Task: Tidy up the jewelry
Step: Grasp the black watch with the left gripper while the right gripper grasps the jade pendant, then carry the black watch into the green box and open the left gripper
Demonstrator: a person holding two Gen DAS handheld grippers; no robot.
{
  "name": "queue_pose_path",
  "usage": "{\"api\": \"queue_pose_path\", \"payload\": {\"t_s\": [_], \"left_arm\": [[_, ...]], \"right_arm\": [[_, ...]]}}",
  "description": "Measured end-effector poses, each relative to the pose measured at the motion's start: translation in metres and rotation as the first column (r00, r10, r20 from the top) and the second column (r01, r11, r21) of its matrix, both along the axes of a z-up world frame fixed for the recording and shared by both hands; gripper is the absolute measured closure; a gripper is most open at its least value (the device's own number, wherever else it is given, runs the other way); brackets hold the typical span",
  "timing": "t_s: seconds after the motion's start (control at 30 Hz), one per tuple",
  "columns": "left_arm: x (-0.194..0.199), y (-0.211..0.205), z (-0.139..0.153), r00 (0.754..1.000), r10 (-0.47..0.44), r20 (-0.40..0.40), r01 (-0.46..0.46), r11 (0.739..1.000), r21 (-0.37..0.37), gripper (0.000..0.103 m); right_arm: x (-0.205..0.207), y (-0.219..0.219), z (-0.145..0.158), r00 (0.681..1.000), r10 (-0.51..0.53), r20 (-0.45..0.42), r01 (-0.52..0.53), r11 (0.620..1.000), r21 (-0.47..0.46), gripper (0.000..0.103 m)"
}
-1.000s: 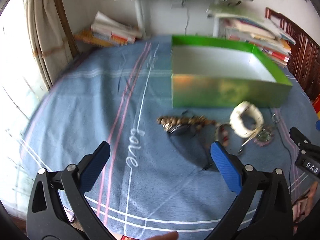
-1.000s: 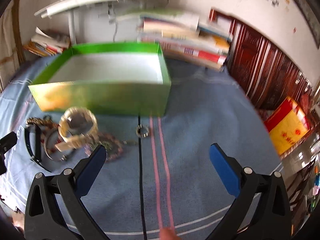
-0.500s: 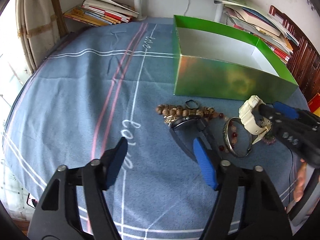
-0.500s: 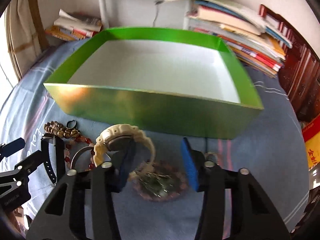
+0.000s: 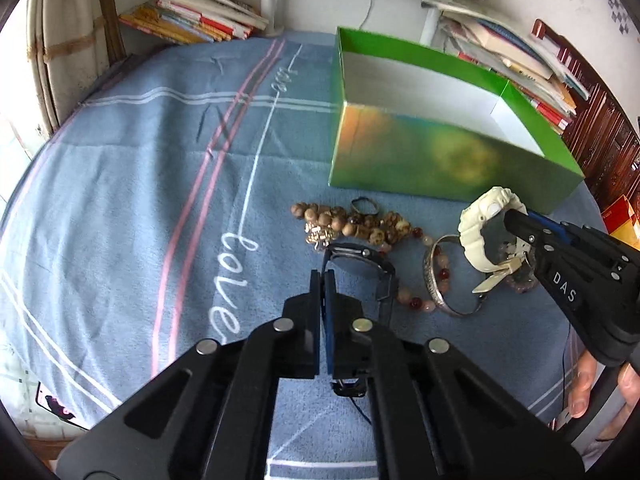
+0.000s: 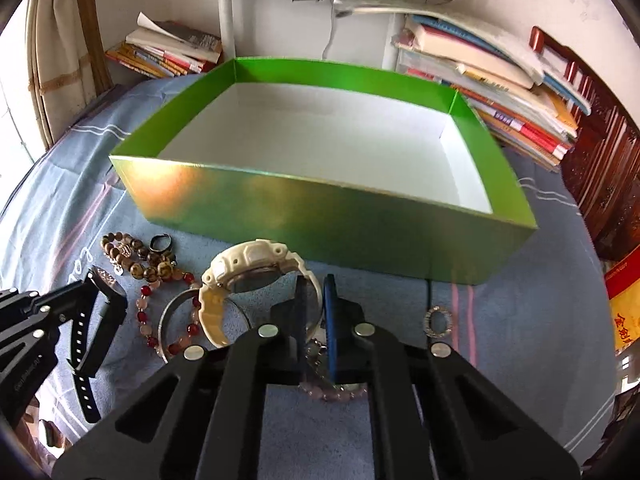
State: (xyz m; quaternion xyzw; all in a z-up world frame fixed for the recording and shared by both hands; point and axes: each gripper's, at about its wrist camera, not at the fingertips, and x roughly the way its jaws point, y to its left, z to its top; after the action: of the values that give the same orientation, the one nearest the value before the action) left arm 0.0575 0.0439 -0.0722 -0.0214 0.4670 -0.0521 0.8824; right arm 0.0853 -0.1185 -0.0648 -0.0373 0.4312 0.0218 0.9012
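- Left wrist view: left gripper (image 5: 323, 280), spread wide a second ago, is now pressed together on the strap of the black watch (image 5: 356, 258) lying on the blue cloth (image 5: 120, 208). Grasp looks made; lift not yet begun, as far as I can judge.
- Same view, right side: right gripper (image 5: 516, 220) pinches the band of the cream watch (image 5: 486, 232), which stands tilted up off the cloth, near the green box (image 5: 420, 160).
- Left behind between the two watches: brown bead bracelet (image 5: 352, 224), silver bangle (image 5: 436, 280), red-and-pink bead string (image 5: 418, 300), small dark ring (image 5: 365, 205).
- Right wrist view: right gripper (image 6: 314, 284) has closed since half a second ago; fingers clamp the cream watch (image 6: 244, 272) band, chunky rubbery case tipped toward the box.
- Green box (image 6: 320, 216) sits just beyond, glossy foil-green outside, matte white inside, nothing in it.
- Near right on the cloth: a small sparkly ring (image 6: 438, 322); pink beads (image 6: 332, 392) partly hidden under the gripper.
- Left gripper (image 6: 100, 292) shows at near left, shut on the black watch (image 6: 86, 344), ribbed strap dangling.
- Judgement: both watches are secured and next go into the box.
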Motion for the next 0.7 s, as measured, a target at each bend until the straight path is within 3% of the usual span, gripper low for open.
{"api": "queue_pose_path", "payload": {"t_s": [0.17,0.7], "left_arm": [[-0.006,0.003,0.011,1.0,0.003,0.031,-0.003,1.0,-0.006,0.101],[-0.006,0.003,0.01,1.0,-0.003,0.016,0.003,1.0,-0.004,0.101]], "right_arm": [[-0.008,-0.006,0.007,1.0,-0.019,0.022,0.019,1.0,0.012,0.094],[-0.02,-0.022,0.006,0.998,-0.057,0.024,0.057,0.998,0.015,0.094]]}}
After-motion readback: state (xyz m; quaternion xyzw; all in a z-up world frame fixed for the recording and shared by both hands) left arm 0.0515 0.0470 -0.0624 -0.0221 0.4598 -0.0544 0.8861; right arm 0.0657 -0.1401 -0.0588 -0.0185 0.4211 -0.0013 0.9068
